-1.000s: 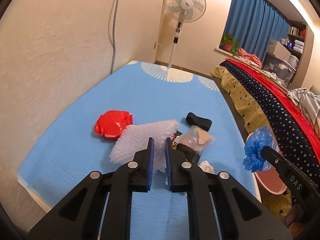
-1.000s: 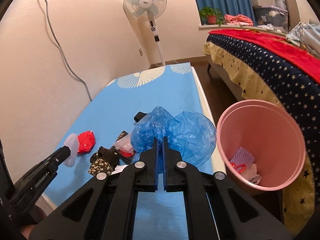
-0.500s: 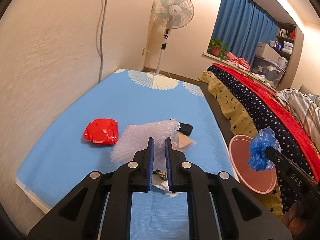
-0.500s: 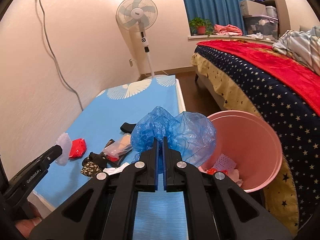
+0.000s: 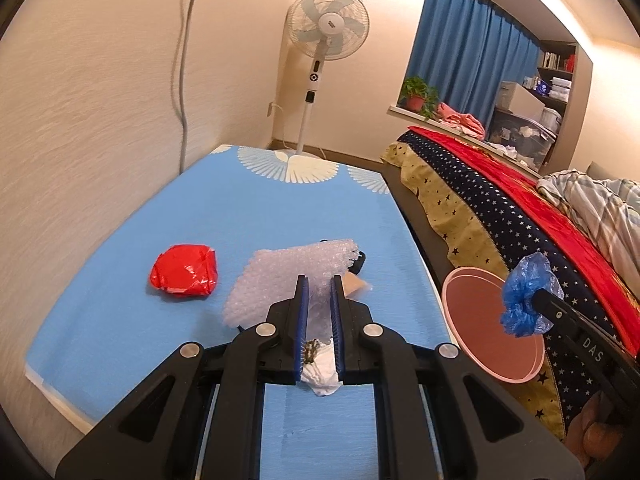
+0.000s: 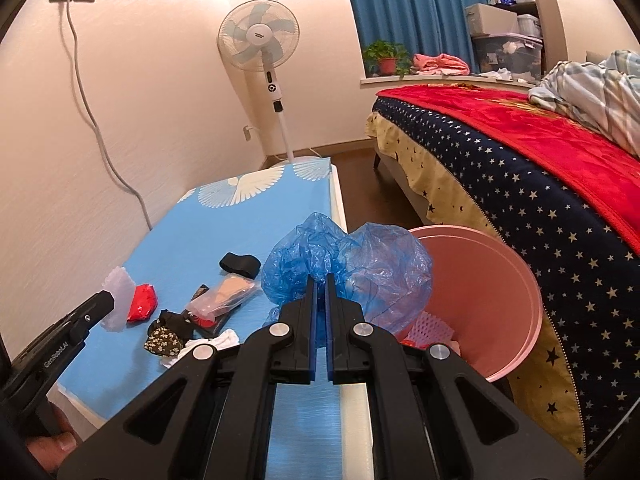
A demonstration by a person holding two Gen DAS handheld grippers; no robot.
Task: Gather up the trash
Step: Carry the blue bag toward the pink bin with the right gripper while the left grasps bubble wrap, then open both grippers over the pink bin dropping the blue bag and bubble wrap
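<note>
Bedroom, blue mat [image 5: 248,216] along a cream wall, standing fan [image 5: 328,36] behind. Left gripper [image 5: 318,280]: fingers narrow, pinching a bubble wrap sheet [image 5: 288,276] lifted over the mat. Right gripper [image 6: 320,280]: fingers nearly closed on a blue plastic bag [image 6: 348,264], held at the pink bin [image 6: 492,280] rim. Left view alone shows the red wrapper [image 5: 184,272] whole; right view alone shows the bin's contents, a floral cloth [image 6: 164,338] and a black band [image 6: 238,264].

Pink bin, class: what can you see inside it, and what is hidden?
Inside the pink bin lie white netted foam and a red scrap. The blue plastic bag in the right gripper covers the rest.
</note>
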